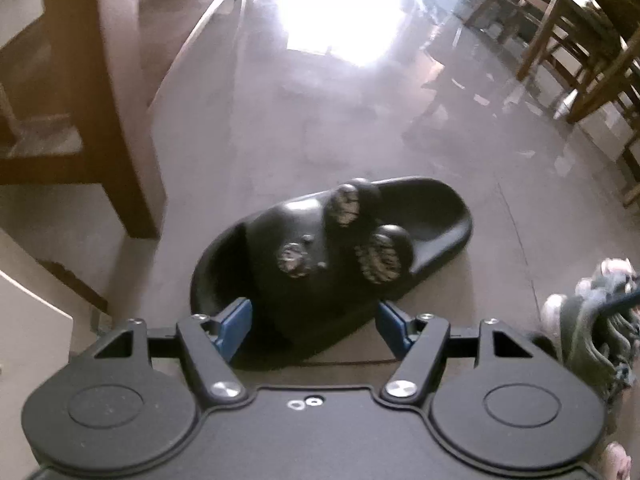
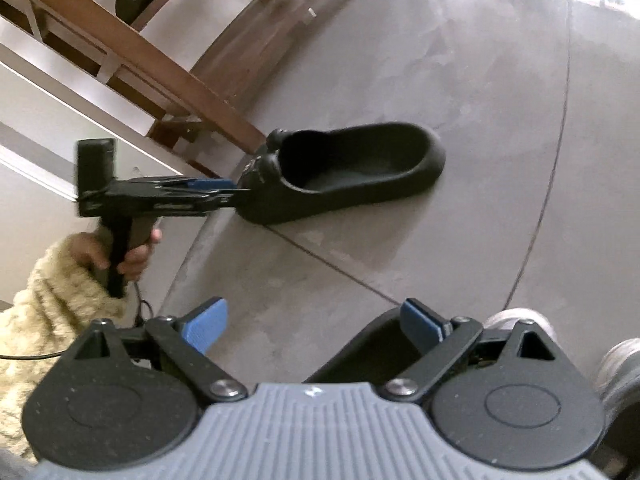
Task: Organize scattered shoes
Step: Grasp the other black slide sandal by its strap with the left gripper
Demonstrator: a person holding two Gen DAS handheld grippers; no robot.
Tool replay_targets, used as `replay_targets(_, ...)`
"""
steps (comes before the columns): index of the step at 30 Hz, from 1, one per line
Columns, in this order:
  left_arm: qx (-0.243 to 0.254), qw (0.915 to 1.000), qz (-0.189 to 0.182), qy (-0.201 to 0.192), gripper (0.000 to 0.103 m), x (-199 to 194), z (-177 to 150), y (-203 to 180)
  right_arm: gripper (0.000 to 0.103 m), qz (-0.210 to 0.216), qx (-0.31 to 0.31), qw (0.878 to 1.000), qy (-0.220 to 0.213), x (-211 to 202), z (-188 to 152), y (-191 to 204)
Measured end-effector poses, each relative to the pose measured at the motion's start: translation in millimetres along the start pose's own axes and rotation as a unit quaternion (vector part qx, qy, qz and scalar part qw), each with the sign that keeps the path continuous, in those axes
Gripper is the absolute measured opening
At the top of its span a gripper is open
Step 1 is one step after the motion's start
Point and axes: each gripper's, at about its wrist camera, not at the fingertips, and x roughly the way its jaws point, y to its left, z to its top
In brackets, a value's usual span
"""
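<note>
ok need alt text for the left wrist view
A black slide sandal with round charms lies on a grey floor, its toe end between the left gripper's open blue pads. Wooden furniture stands to the left.

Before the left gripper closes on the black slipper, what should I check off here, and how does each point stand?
1. Left gripper jaws apart: ok, both blue pads stand clear of each other.
2. Black slipper toe end between the pads: ok in the left wrist view.
3. Pads pressing on the slipper: not ok, no squeeze shows yet.
4. Slipper flat on the floor: ok.
5. Wooden chair leg clear of the slipper: ok in the left wrist view.
6. Right gripper free: cannot tell; a dark shoe lies partly under its right pad.
</note>
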Motion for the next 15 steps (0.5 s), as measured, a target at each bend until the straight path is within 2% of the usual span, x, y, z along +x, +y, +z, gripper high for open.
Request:
replay_targets(2, -0.019, 0.9997, -0.017, -0.005, 0.068, 7.1, -0.3, 5.8, 0.095, 0.005, -0.004, 1.0, 0.009, 2.7, -0.3, 2.9)
replay_targets(6, -0.038, 0.9979, -0.052, 0.011, 0.069, 27.2, 0.4, 10.3, 0.095, 0.012, -0.019, 1.0, 0.022, 1.4, -0.8, 4.7)
replay_targets(9, -0.055, 0.9968, -0.059, 0.002, 0.069, 30.0, -4.7, 4.1, 0.095, 0.01, -0.01, 1.0, 0.02, 1.8, 2.9, 0.8)
replay_targets(12, -0.052, 0.995, -0.084, -0.012, 0.069, 28.7, -16.6, -21.9, 0.095, 0.011, 0.009, 1.0, 0.014, -2.6, 5.2, -8.4)
replay_targets(15, -0.023, 0.9947, -0.099, -0.009, 0.069, 32.4, -26.8, -58.1, 0.095, 0.014, 0.023, 1.0, 0.008, -6.7, 5.8, -16.4)
